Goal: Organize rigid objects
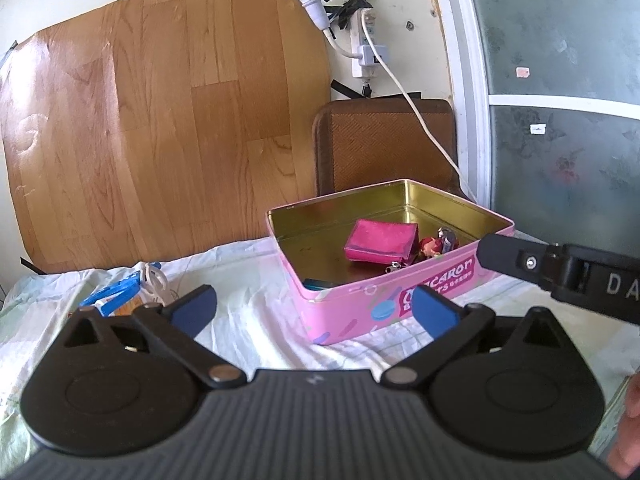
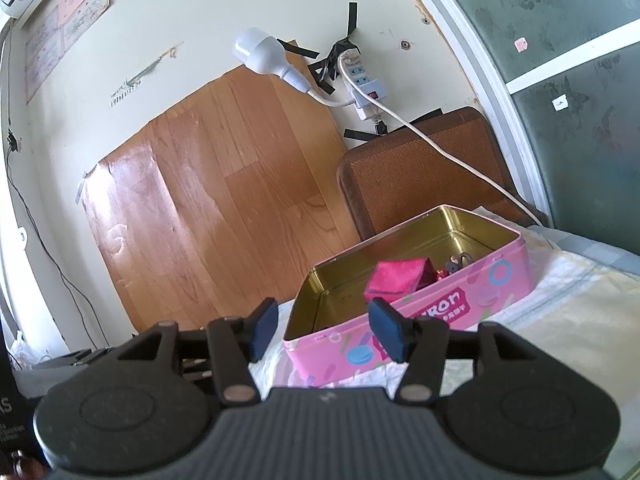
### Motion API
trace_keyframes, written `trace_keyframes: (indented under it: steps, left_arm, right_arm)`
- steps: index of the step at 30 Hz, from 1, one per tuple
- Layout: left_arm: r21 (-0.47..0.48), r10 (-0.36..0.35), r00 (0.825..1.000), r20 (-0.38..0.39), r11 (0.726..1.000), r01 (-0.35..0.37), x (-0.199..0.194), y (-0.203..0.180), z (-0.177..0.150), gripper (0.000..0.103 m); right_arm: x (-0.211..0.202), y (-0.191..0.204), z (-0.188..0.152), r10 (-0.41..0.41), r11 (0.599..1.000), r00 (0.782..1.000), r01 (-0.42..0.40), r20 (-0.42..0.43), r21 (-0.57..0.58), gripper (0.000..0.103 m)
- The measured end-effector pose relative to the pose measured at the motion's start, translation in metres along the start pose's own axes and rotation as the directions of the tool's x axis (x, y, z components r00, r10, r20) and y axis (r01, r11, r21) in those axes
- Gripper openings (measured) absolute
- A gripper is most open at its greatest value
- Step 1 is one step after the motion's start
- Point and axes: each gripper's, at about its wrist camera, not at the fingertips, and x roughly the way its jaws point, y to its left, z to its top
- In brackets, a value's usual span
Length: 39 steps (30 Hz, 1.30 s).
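Left wrist view: left gripper (image 1: 314,310) fingers spread wide, holding nothing. Pink tin (image 1: 400,300) stands just beyond the right finger, pink wallet (image 1: 380,240) inside. Right gripper (image 2: 324,330) fingers half apart, empty; tin just ahead.

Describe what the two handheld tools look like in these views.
Both match: the left tool and right tool have matte black ribbed bodies, round black discs either side, silver pivot pins, and black linkage arms ending in flat blue pads. White letters "DA" mark the right tool's side in the left view.
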Motion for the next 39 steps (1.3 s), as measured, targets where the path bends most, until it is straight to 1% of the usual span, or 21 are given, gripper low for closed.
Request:
trace_keyframes:
  steps: [5, 8, 10, 14, 19, 22, 35, 39]
  left_arm:
    - [-0.003, 0.005, 1.0, -0.017, 1.0, -0.005, 0.003, 0.0, -0.001, 0.103]
    - [-0.005, 0.024, 1.0, -0.013, 1.0, -0.025, 0.004, 0.001, -0.003, 0.103]
    - [0.0, 0.034, 0.999, -0.028, 0.999, -0.034, 0.006, 0.001, -0.004, 0.103]
    - [-0.01, 0.022, 0.998, -0.054, 1.0, -0.023, 0.009, 0.003, -0.006, 0.103]
    - [-0.006, 0.025, 0.997, -0.068, 1.0, -0.026, 0.011, 0.002, -0.008, 0.103]
    - [-0.016, 0.013, 0.997, -0.078, 1.0, -0.014, 0.013, 0.004, -0.009, 0.103]
    - [0.012, 0.05, 0.991, -0.124, 0.999, -0.049, 0.023, 0.003, -0.014, 0.103]
    - [0.01, 0.043, 0.99, -0.132, 0.999, -0.042, 0.025, 0.003, -0.015, 0.103]
  right_arm:
    - [0.001, 0.0, -0.001, -0.004, 1.0, 1.0, 0.004, -0.003, 0.001, 0.054]
    - [0.002, 0.0, -0.001, -0.006, 1.0, 1.0, 0.006, -0.007, 0.002, 0.054]
    - [0.003, -0.001, -0.002, -0.007, 1.0, 1.0, 0.007, -0.011, 0.004, 0.054]
    - [0.004, -0.001, -0.003, -0.008, 1.0, 1.0, 0.008, -0.016, 0.004, 0.054]
    - [0.006, -0.001, -0.004, -0.012, 1.0, 1.0, 0.012, -0.023, 0.007, 0.055]
    - [0.007, -0.002, -0.005, -0.013, 1.0, 1.0, 0.013, -0.028, 0.01, 0.055]
    - [0.014, -0.005, -0.009, -0.018, 1.0, 0.998, 0.019, -0.054, 0.017, 0.055]
    - [0.016, -0.006, -0.011, -0.022, 0.999, 0.998, 0.024, -0.06, 0.021, 0.055]
